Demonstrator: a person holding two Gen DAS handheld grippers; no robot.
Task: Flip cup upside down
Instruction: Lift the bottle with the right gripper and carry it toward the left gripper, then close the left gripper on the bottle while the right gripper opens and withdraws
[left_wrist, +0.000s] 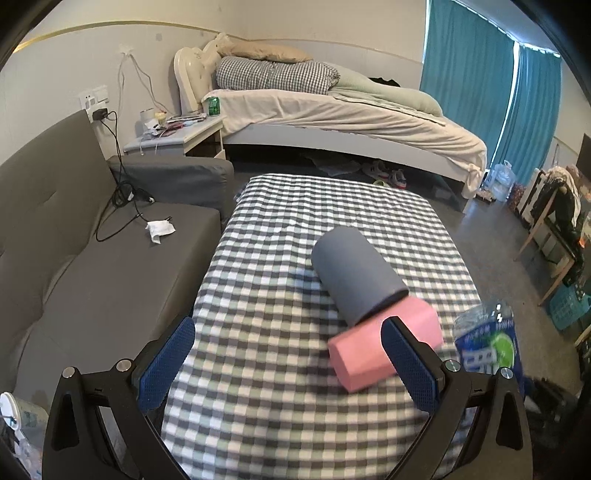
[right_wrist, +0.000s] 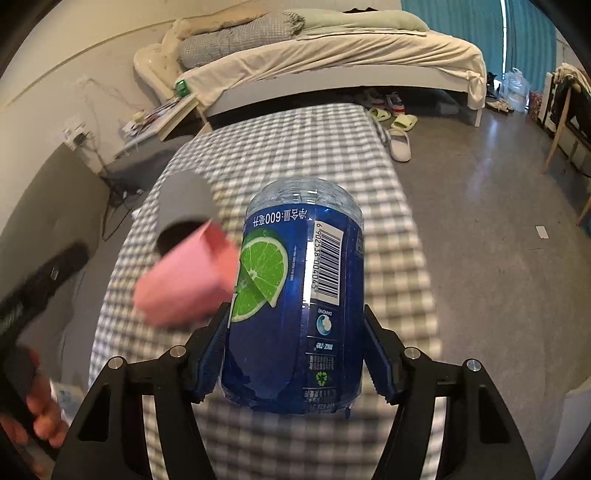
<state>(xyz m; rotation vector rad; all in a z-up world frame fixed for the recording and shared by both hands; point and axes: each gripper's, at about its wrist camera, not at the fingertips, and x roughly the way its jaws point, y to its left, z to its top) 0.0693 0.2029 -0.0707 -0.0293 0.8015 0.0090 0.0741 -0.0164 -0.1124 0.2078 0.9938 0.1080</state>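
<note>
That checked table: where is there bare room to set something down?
The checked table is bare along its far end toward the bed and down its sofa side. It is crowded near the right, where the grey cup, pink block and blue bottle sit.

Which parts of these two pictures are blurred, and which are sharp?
Left wrist view: the pink block and bottle look smeared, while the bed is sharp. Right wrist view: the bottle's label is crisp, but the pink block and checkered cloth are blurred.

Upside-down blue bottle label (right_wrist: 295, 310) reads "600", barcode digits "6 902538 004045", a recycling sign and a small "DANONE" logo.
</note>
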